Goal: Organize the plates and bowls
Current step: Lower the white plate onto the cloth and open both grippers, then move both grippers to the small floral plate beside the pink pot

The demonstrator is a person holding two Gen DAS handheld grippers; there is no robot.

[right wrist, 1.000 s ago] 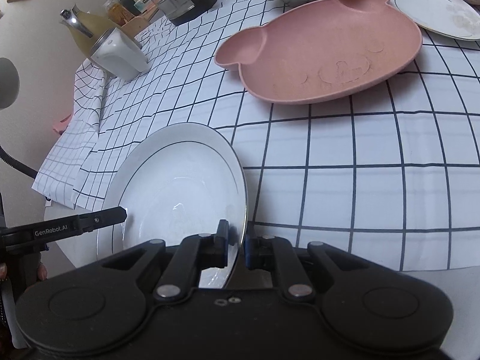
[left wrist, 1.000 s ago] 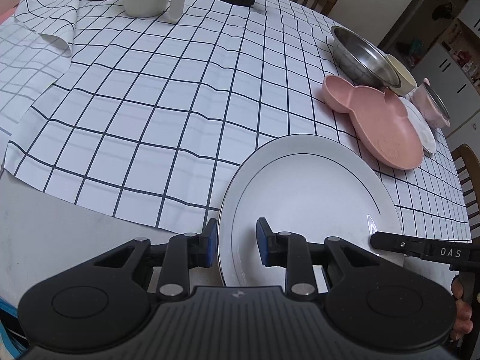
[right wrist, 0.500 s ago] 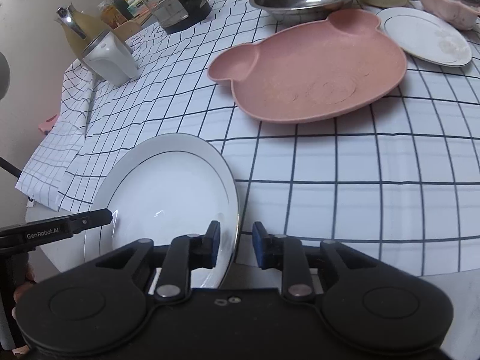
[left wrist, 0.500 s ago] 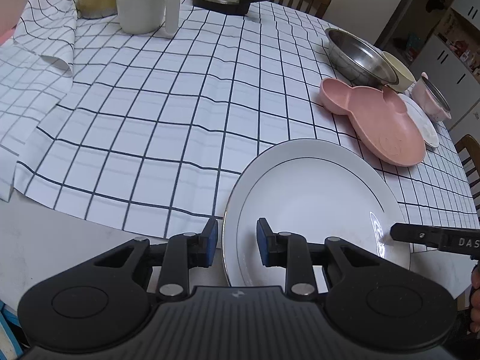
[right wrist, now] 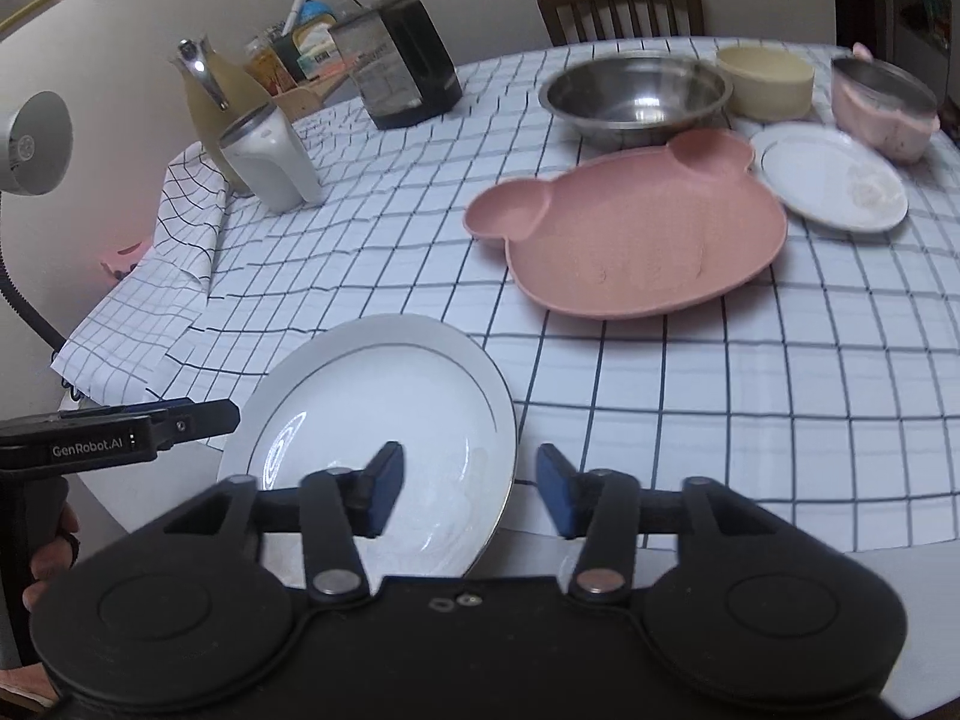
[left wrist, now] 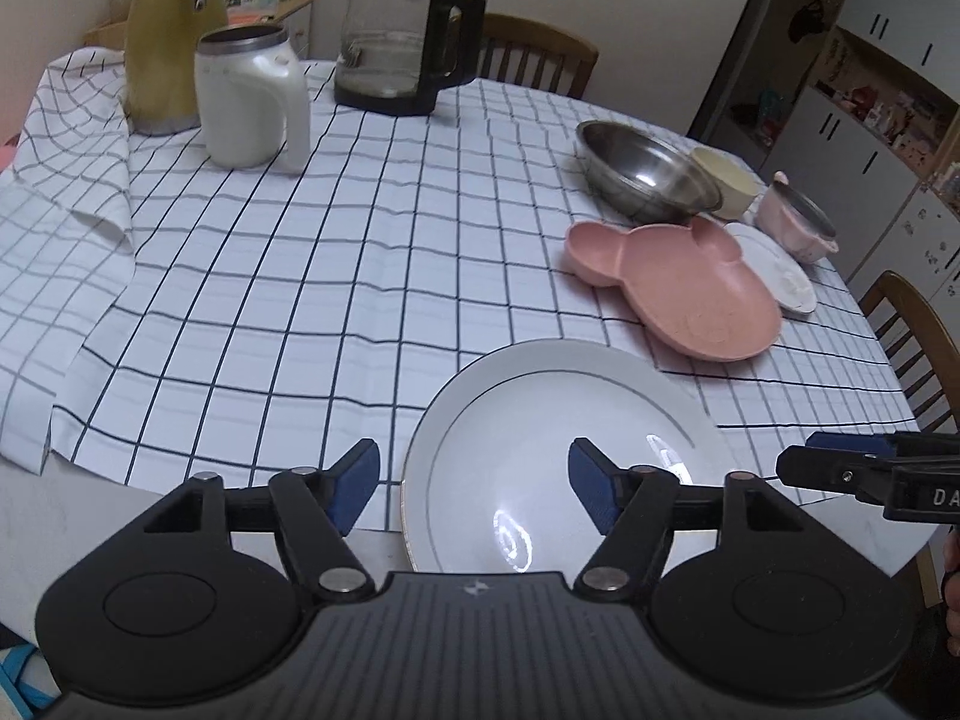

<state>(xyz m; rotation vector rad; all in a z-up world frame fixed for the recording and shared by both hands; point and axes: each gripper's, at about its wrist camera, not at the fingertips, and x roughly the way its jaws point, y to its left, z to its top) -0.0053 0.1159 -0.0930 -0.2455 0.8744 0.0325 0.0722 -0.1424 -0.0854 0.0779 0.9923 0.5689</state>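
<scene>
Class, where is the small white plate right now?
In the right wrist view the small white plate lies far right, beside the pink bear-shaped plate, before the pink bowl.

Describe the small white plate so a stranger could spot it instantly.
Start at the checked tablecloth and find the pink bear-shaped plate. Just beyond its far ear, before the pink bowl, lies the small white plate. Unlike the large white plate at the near edge, it is smaller and carries a smudge of residue.

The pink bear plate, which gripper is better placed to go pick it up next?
Right, probably. The pink bear plate lies on the right gripper side of the big white plate; the left gripper would have to cross over. Both are open.
</scene>
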